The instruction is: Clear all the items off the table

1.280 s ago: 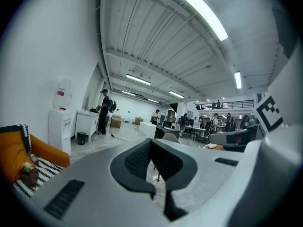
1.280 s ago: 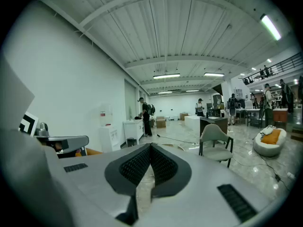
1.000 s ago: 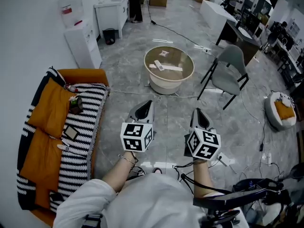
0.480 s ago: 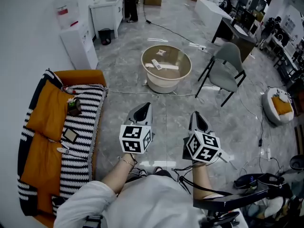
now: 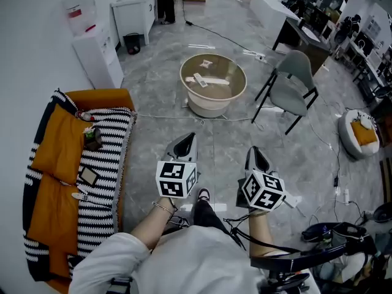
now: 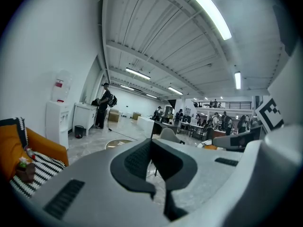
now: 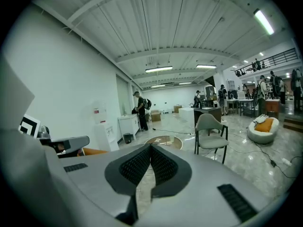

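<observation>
Table (image 5: 214, 103) ahead, left tool (image 5: 188, 138), right tool (image 5: 253, 152) closed, level

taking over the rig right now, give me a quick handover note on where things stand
Left gripper: jaws together, empty, held out in front of the person.
Right gripper: jaws together, empty, level beside the left.
Round table: ahead, well apart from both grippers. A few pale flat items lie on its top, too small to name.
Grey chair stands to the table's right, sofa at the left.
Done: nothing cleared, by the look of it.
Left: walk up to the table, open the jaws and take each item off.
</observation>
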